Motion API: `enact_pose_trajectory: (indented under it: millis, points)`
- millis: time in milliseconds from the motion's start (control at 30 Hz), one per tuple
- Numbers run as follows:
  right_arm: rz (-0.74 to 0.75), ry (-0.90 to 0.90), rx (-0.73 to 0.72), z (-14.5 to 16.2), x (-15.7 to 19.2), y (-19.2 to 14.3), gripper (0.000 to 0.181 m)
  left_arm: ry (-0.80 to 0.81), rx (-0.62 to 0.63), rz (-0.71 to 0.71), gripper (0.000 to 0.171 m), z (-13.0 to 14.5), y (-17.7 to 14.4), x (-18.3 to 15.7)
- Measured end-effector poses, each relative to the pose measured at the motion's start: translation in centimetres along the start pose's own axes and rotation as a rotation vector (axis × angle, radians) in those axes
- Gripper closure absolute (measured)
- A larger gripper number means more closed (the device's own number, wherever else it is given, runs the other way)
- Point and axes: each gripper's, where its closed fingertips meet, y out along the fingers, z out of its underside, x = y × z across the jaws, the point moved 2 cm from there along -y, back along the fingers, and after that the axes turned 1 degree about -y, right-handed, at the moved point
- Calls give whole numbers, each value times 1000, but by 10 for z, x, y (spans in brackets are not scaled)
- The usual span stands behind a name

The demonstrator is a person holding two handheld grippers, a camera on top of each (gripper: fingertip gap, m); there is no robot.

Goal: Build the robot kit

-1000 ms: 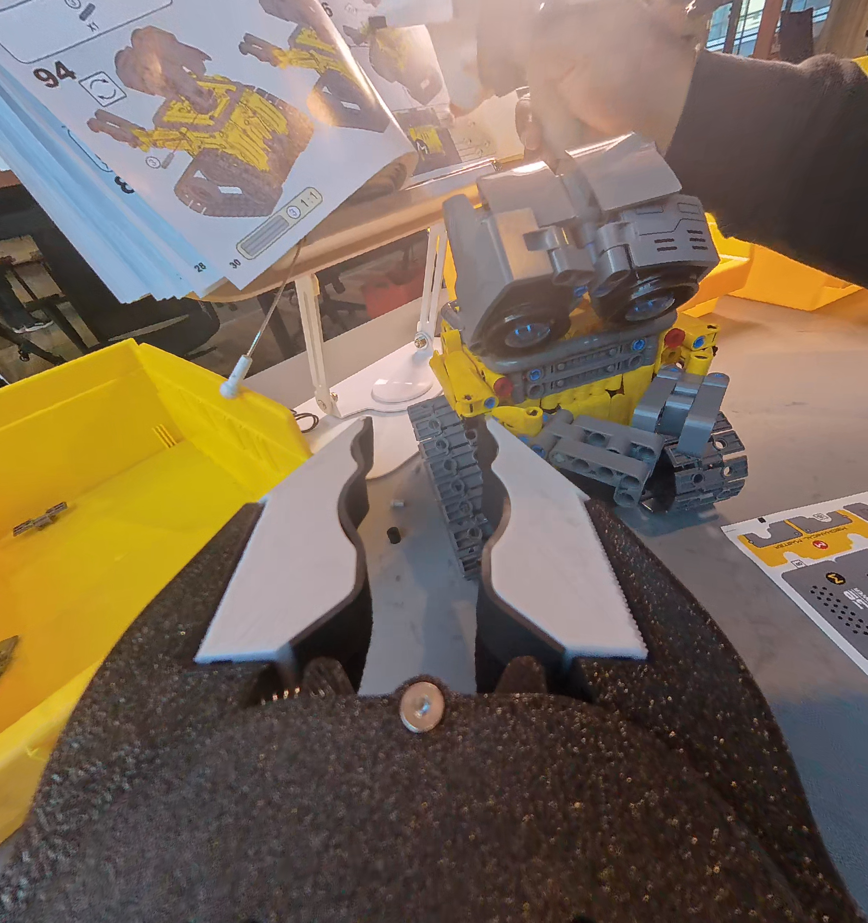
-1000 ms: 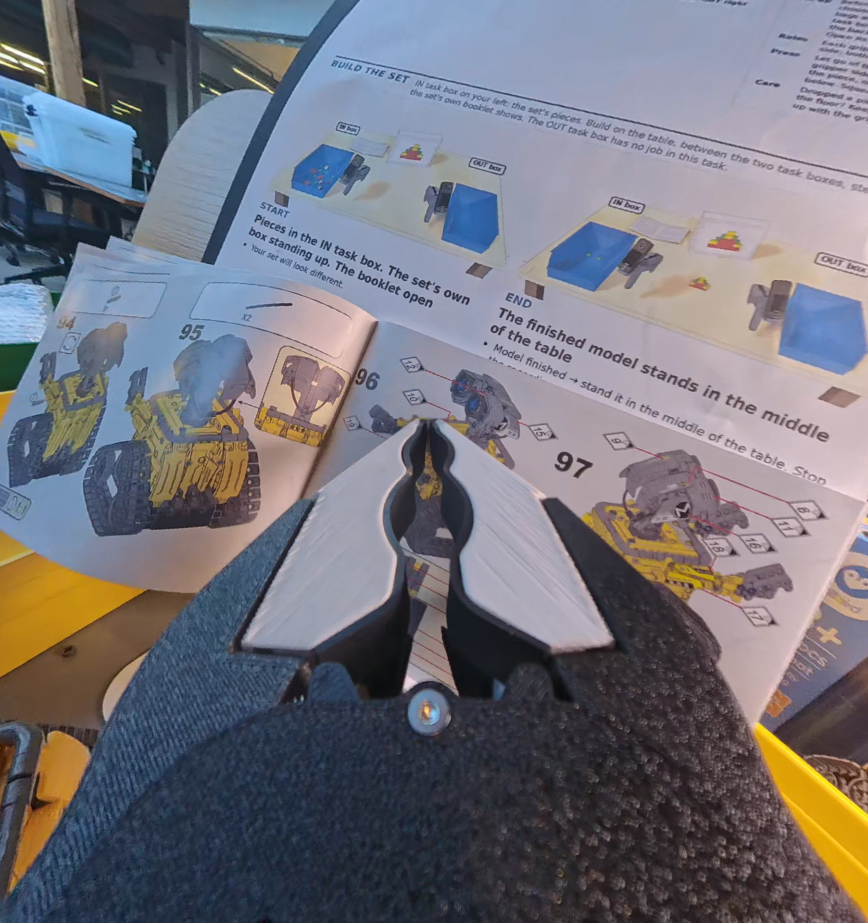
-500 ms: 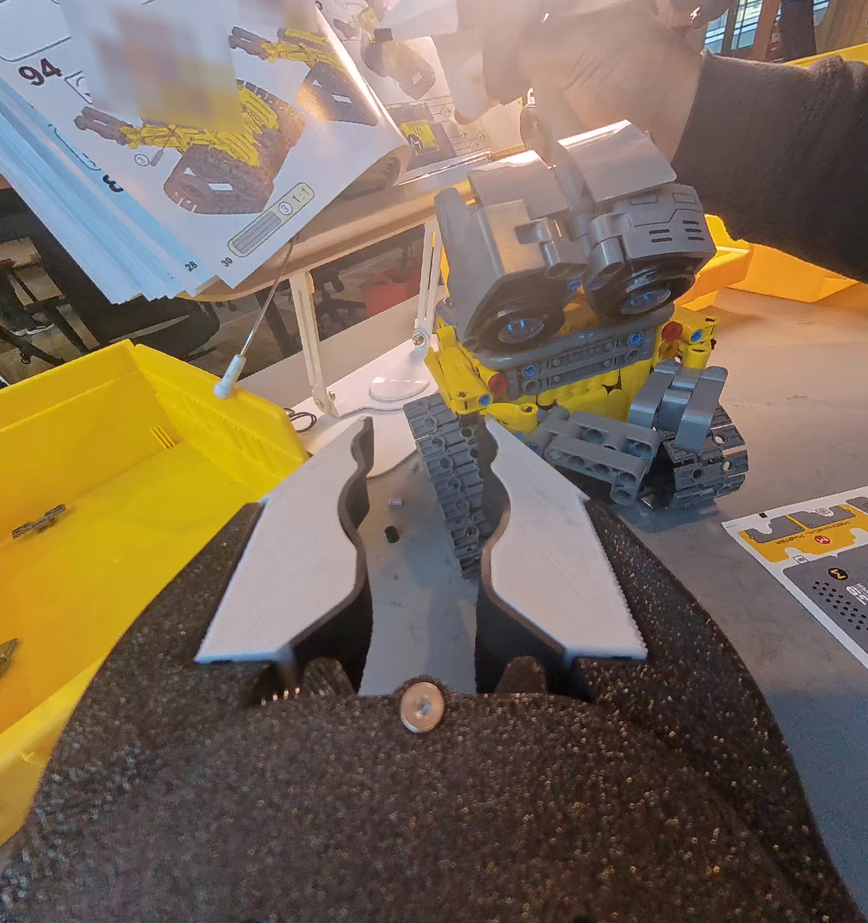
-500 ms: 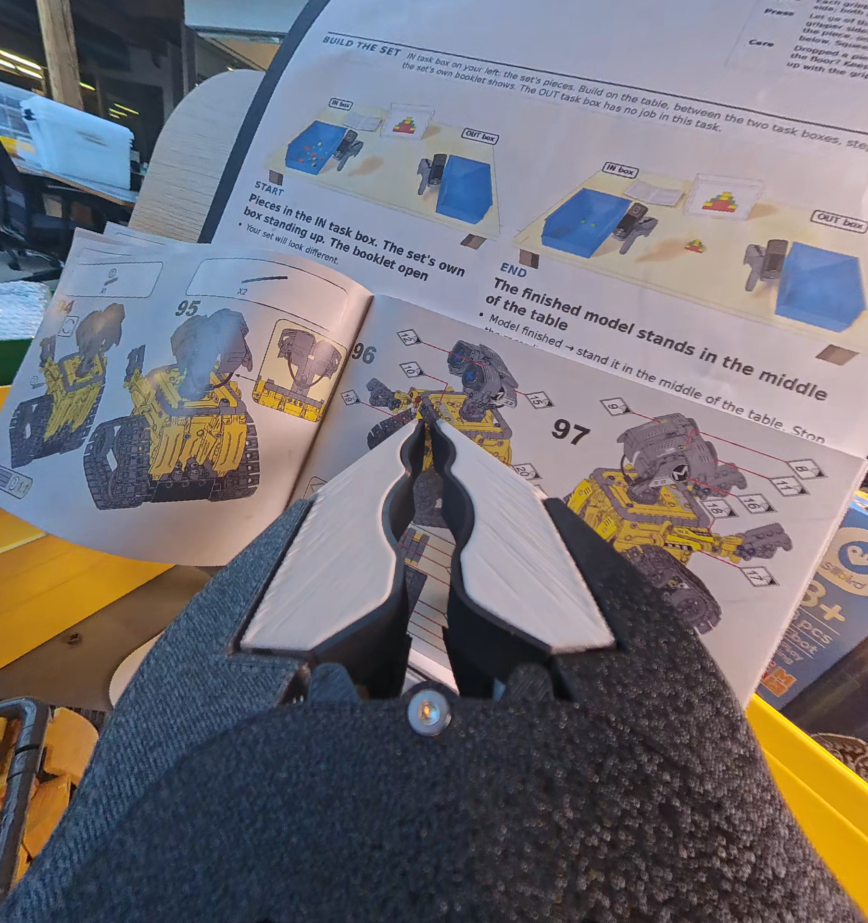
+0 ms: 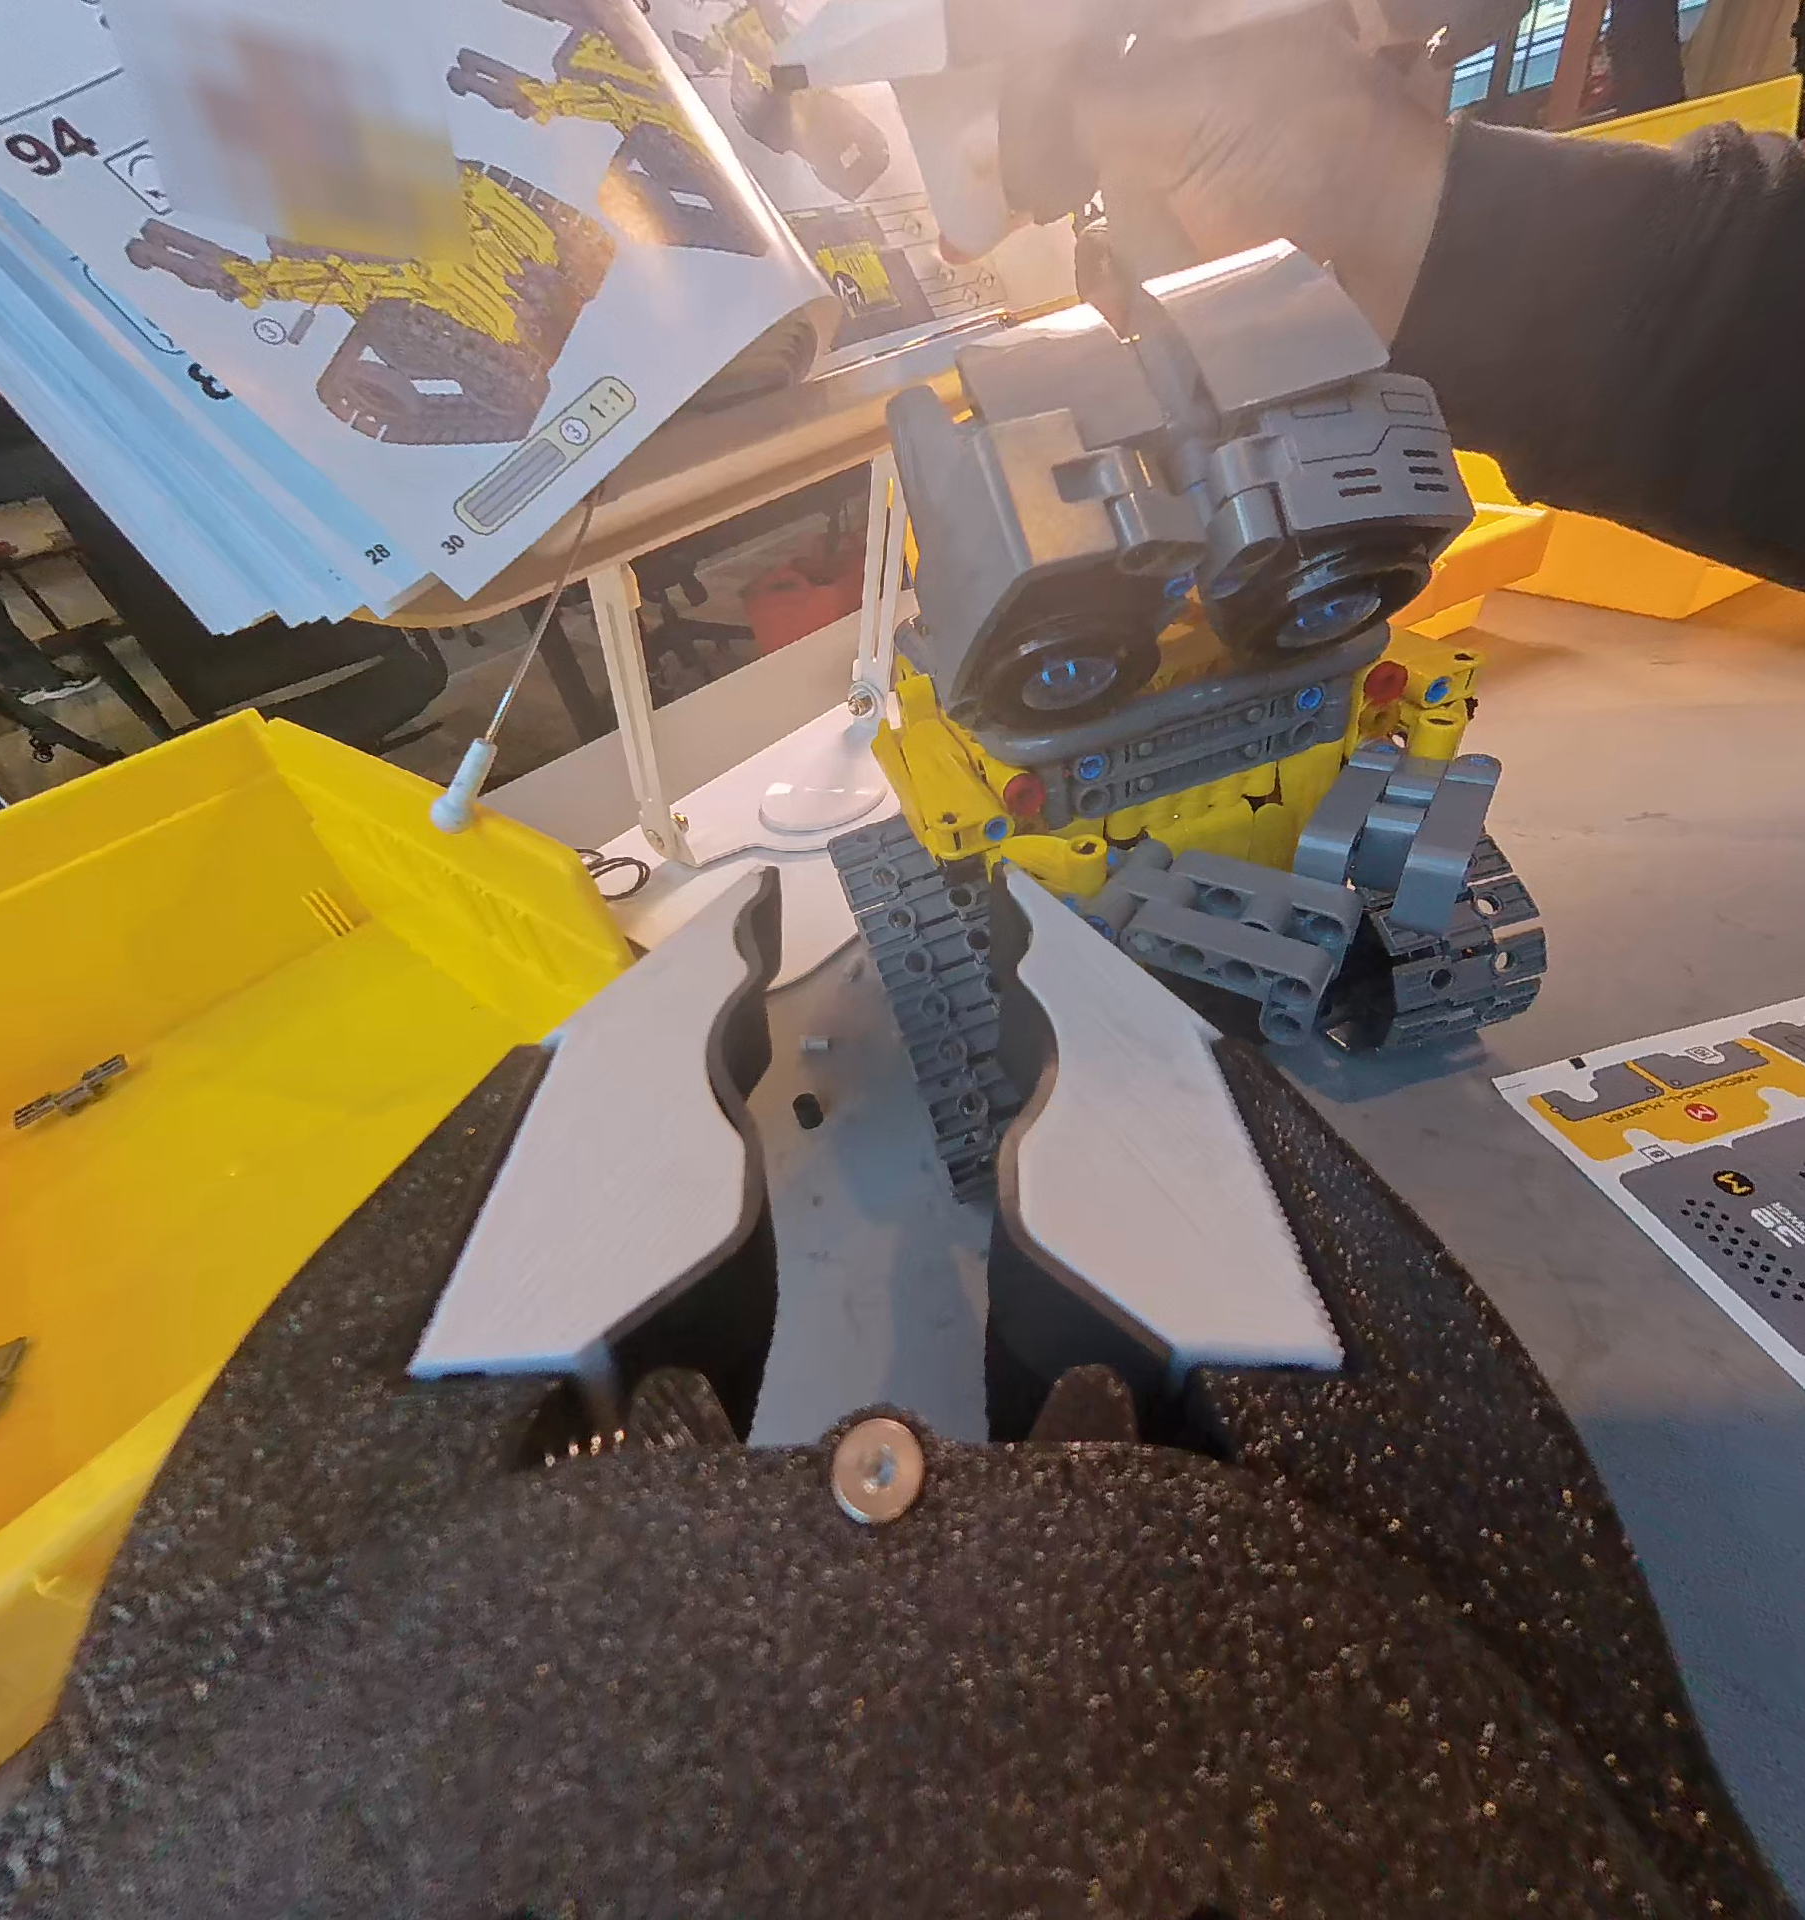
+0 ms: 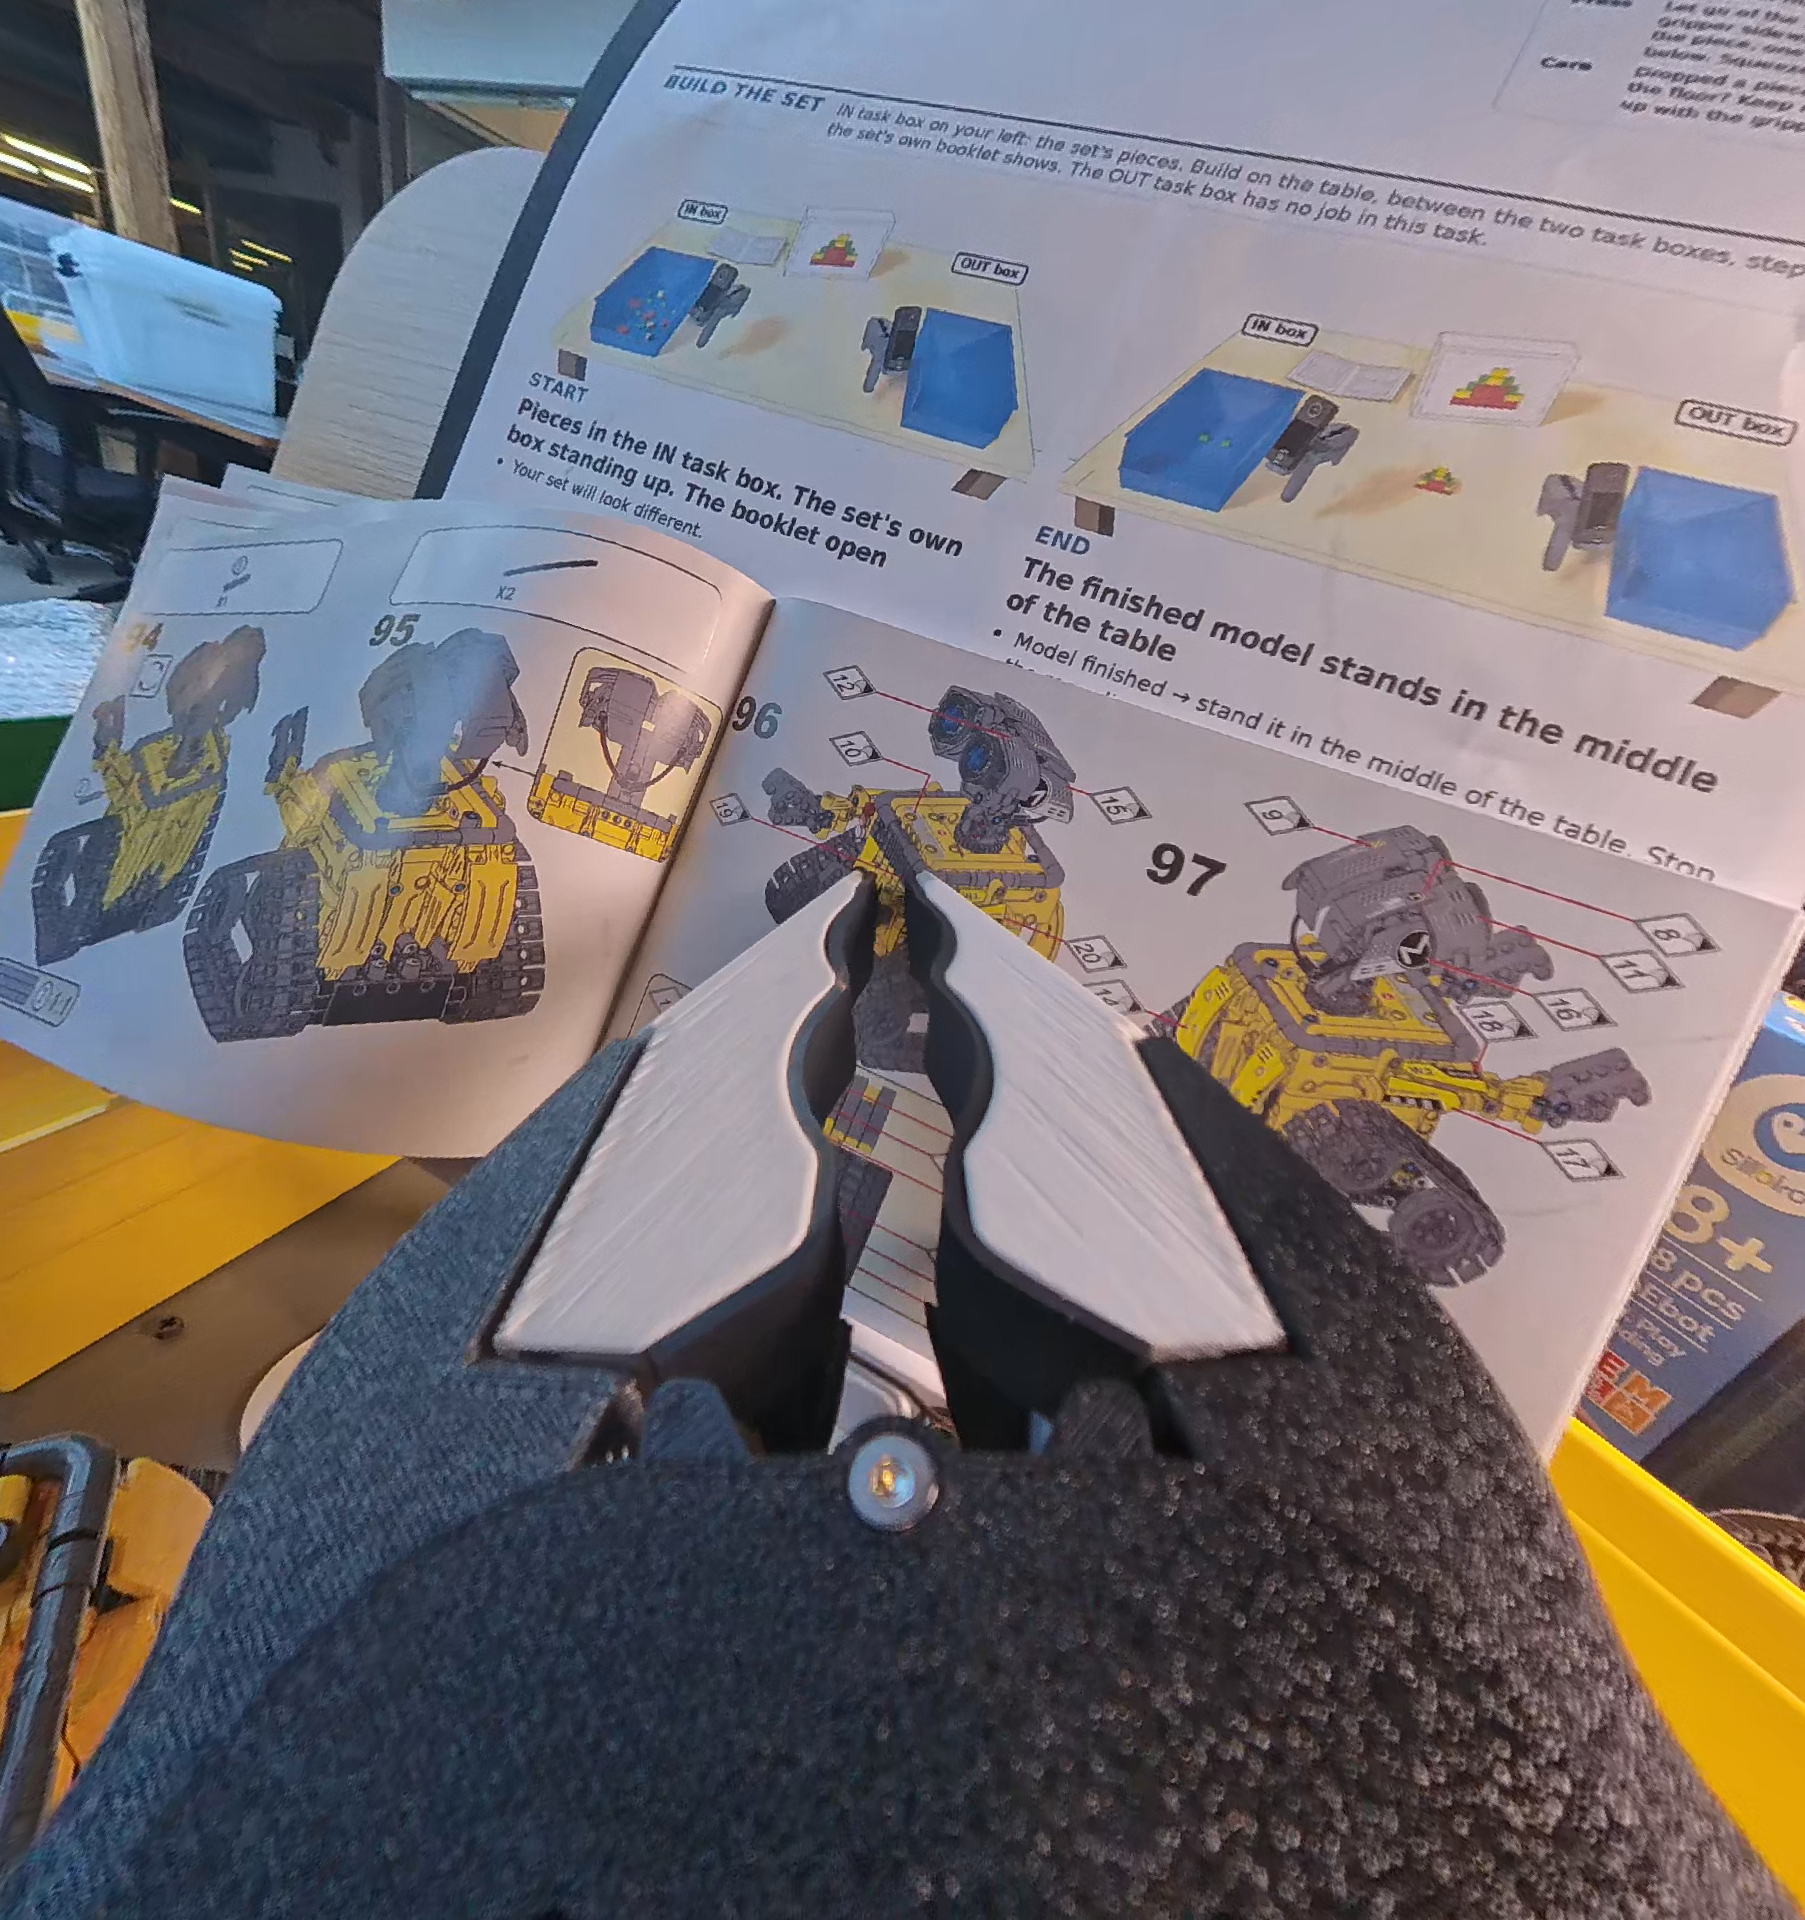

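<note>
Straddling model's track [image 5: 934,997]: left gripper [image 5: 887,899]

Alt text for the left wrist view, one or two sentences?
Open left gripper straddles the grey tread of a yellow-and-grey brick-built tracked robot model on a grey table. A yellow bin sits left; an instruction booklet stands behind.

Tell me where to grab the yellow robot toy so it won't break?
Probably by the yellow body, low down, coming straight in from the front, one finger on each side between the grey tracks. The grey head sits tilted on top and the arms stick out, so they look likelier to bend or pop off.
</note>
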Motion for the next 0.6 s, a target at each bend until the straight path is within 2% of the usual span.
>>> enact_pose_trajectory:
  millis: [600]
  points:
    - [1,1,-7,-4,-1,1,176,9,6,1,134,1,1,-1]
